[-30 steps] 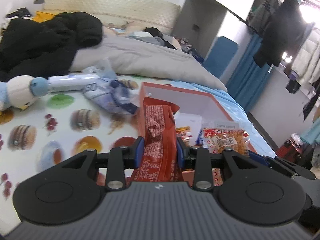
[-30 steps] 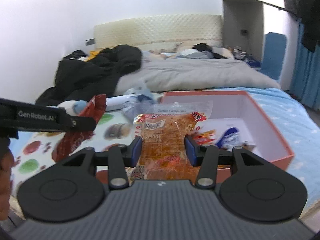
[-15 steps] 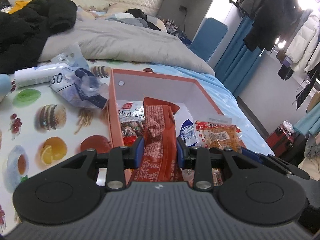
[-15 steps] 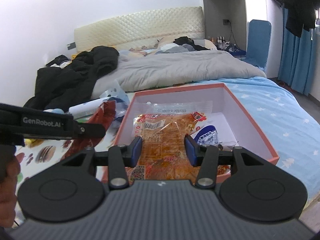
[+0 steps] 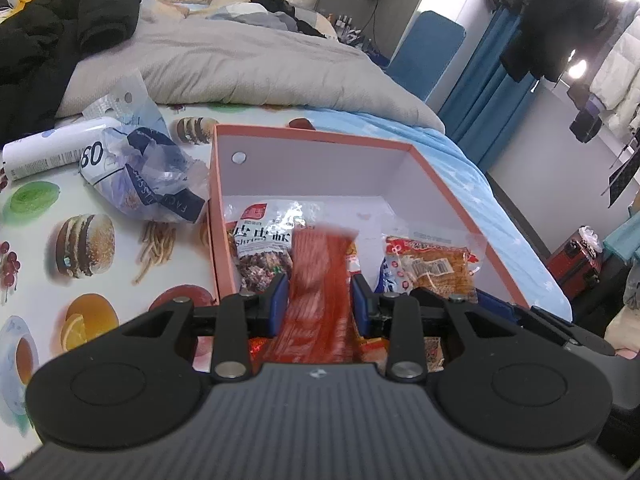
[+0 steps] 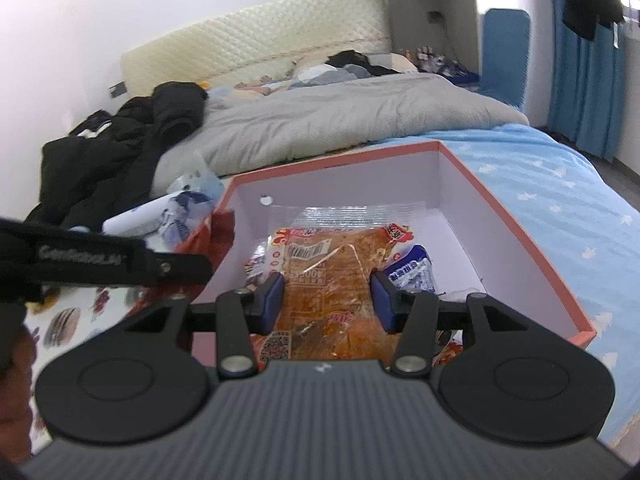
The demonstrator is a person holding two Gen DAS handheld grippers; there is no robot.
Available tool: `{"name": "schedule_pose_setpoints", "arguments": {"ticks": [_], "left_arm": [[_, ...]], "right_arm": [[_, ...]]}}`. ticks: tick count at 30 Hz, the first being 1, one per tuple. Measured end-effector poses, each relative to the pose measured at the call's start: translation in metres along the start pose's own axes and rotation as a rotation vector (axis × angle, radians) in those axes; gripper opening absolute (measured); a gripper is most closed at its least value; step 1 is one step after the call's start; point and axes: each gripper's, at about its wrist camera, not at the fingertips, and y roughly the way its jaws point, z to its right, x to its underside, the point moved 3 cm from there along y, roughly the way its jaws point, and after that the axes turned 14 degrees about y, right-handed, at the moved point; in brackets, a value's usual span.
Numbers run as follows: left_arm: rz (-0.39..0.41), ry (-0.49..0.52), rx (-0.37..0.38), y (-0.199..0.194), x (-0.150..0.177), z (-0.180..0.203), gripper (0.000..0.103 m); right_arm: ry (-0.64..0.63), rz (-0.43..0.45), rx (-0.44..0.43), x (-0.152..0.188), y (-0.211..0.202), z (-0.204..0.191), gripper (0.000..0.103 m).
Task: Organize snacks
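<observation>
An orange-rimmed box (image 5: 312, 134) with a white inside lies on the bed. My left gripper (image 5: 320, 304) is shut on a red snack packet (image 5: 316, 264), which looks blurred and hangs over the box's near left part. My right gripper (image 6: 328, 296) is shut on a clear packet of orange snack (image 6: 328, 264) above the box (image 6: 520, 216) floor. That orange packet (image 5: 432, 264) also shows to the right of the red one. Inside the box lie a shrimp snack bag (image 5: 260, 248) and a small blue-and-white packet (image 6: 412, 272).
Left of the box, a crumpled blue-and-white plastic bag (image 5: 144, 176) and a white tube (image 5: 52, 152) rest on a food-print cloth (image 5: 80, 248). A grey duvet (image 5: 240, 64) and black jacket (image 5: 48, 40) lie behind. Blue sheet (image 6: 580, 200) runs along the right.
Both grippers have come forward and lower over the box with their packets still held. The box now fills more of each view, and the red packet looks blurred.
</observation>
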Motion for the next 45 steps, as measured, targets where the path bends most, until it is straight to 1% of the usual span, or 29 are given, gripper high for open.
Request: {"name": "schedule_pose_setpoints", "arguments": {"ticks": [2, 5, 6, 7, 9, 13, 18, 20, 25, 28, 33, 36, 45], "left_arm": [[0.002, -0.008, 0.002, 0.001, 0.000, -0.003, 0.039], [-0.003, -0.016, 0.000, 0.001, 0.001, -0.007, 0.042], [0.001, -0.015, 0.003, -0.001, 0.002, -0.008, 0.048], [0.006, -0.016, 0.006, -0.003, 0.002, -0.007, 0.053], [0.017, -0.014, 0.001, -0.009, 0.003, -0.007, 0.055], [0.046, -0.009, -0.008, -0.030, 0.000, -0.004, 0.055], [0.104, 0.037, -0.022, -0.070, -0.007, 0.006, 0.055], [0.124, 0.047, -0.029, -0.086, -0.008, 0.010, 0.055], [0.187, 0.064, -0.017, -0.130, -0.008, 0.021, 0.055], [0.229, 0.086, -0.020, -0.160, -0.007, 0.031, 0.055], [0.272, 0.118, -0.025, -0.201, 0.002, 0.046, 0.055], [0.269, 0.128, -0.027, -0.215, 0.011, 0.055, 0.055], [0.240, 0.156, -0.076, -0.254, 0.044, 0.069, 0.055]], "right_arm": [[0.003, -0.006, -0.002, -0.001, 0.006, 0.001, 0.052], [0.022, -0.023, 0.004, 0.002, 0.011, 0.005, 0.059], [0.034, -0.031, 0.006, 0.003, 0.013, 0.007, 0.062], [0.042, -0.033, 0.007, 0.003, 0.013, 0.008, 0.073], [0.052, -0.029, 0.012, 0.003, 0.012, 0.010, 0.082], [0.045, -0.010, 0.006, 0.000, -0.001, 0.008, 0.082], [0.046, 0.042, -0.023, -0.011, -0.031, 0.000, 0.082], [0.042, 0.067, -0.044, -0.016, -0.047, -0.006, 0.082], [0.028, 0.127, -0.094, -0.026, -0.089, -0.021, 0.082], [0.006, 0.159, -0.119, -0.028, -0.116, -0.031, 0.082], [-0.014, 0.221, -0.139, -0.026, -0.162, -0.040, 0.082], [-0.021, 0.245, -0.148, -0.021, -0.182, -0.042, 0.082], [-0.018, 0.252, -0.139, 0.000, -0.215, -0.043, 0.082]]}}
